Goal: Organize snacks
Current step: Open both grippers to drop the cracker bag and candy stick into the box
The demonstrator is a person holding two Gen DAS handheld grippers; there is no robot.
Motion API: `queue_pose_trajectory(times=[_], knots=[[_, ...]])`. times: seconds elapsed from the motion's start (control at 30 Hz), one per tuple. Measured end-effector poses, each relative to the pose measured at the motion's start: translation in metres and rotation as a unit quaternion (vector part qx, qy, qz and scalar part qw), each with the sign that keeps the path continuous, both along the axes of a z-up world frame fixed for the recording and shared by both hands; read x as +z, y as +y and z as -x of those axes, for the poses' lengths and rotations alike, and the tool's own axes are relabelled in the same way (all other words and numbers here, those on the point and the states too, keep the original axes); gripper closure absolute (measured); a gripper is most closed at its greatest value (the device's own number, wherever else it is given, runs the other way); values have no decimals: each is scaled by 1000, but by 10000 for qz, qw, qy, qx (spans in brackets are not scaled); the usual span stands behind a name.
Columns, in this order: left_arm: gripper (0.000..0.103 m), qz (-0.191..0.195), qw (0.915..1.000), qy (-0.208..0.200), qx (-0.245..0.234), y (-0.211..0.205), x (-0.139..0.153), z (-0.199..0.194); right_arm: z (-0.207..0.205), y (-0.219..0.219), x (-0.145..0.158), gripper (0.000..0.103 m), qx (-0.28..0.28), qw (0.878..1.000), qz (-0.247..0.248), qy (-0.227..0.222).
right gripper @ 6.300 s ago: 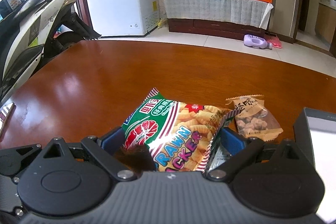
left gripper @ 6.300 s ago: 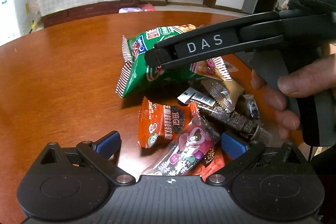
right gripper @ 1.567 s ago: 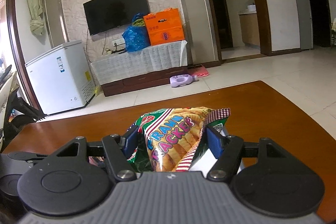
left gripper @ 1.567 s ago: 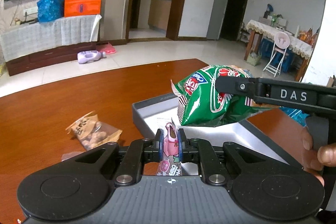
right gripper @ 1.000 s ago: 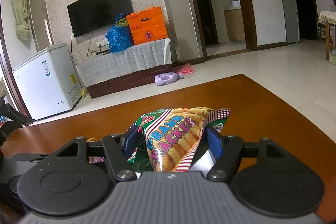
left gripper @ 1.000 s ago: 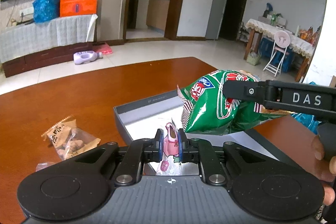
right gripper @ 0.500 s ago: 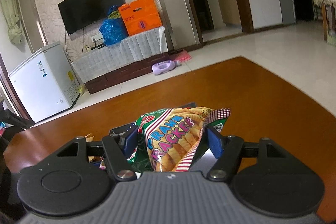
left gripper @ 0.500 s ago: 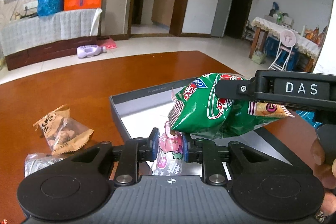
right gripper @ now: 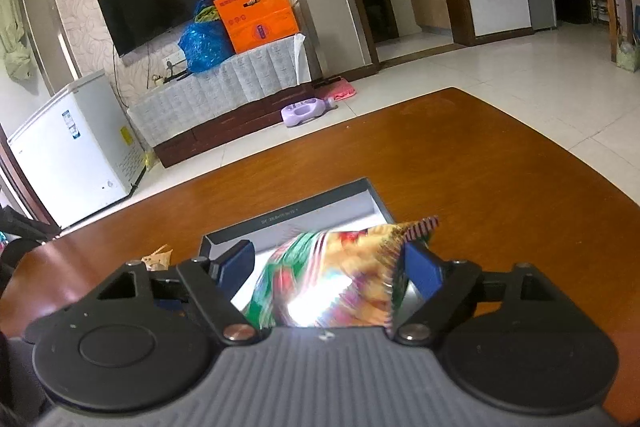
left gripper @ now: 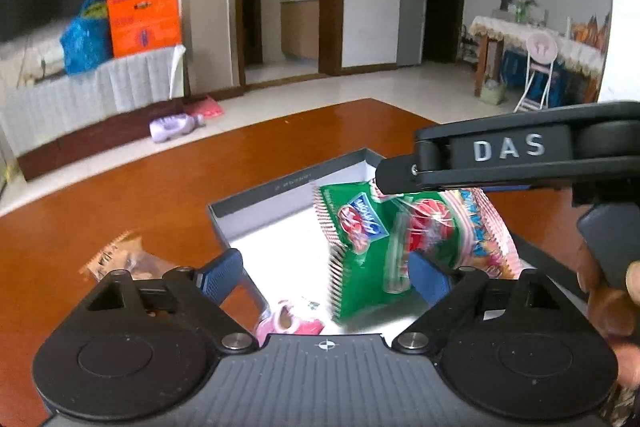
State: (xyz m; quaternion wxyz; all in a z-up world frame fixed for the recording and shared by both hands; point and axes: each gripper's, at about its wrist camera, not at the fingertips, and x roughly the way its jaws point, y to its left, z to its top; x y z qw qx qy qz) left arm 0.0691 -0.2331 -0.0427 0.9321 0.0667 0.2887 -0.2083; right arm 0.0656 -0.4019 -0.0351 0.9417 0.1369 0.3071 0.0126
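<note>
My left gripper (left gripper: 326,273) is open above the grey box (left gripper: 288,183). The pink snack packet (left gripper: 286,321) lies loose in the box just below it. My right gripper (right gripper: 330,267) is open; its black arm also shows in the left wrist view (left gripper: 500,163). The green prawn cracker bag (left gripper: 384,247) is blurred and dropping into the box, between the right gripper's spread fingers (right gripper: 420,271) in the right wrist view (right gripper: 332,275).
The box sits on a brown wooden table (left gripper: 120,203). A small tan nut packet (left gripper: 120,259) lies on the table left of the box; it also shows in the right wrist view (right gripper: 156,257). The table's far edge (right gripper: 520,123) is near.
Both grippers have opened. The pink packet has dropped from the left gripper into the box, and the prawn cracker bag has left the right gripper and is falling into the box.
</note>
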Motion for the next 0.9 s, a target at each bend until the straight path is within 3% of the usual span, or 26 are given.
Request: queue_pose_trajectory(times=[0.9], knots=[[13, 84, 9999, 42, -34, 43, 19, 19, 4, 22, 19, 16, -156, 9986, 165, -479]])
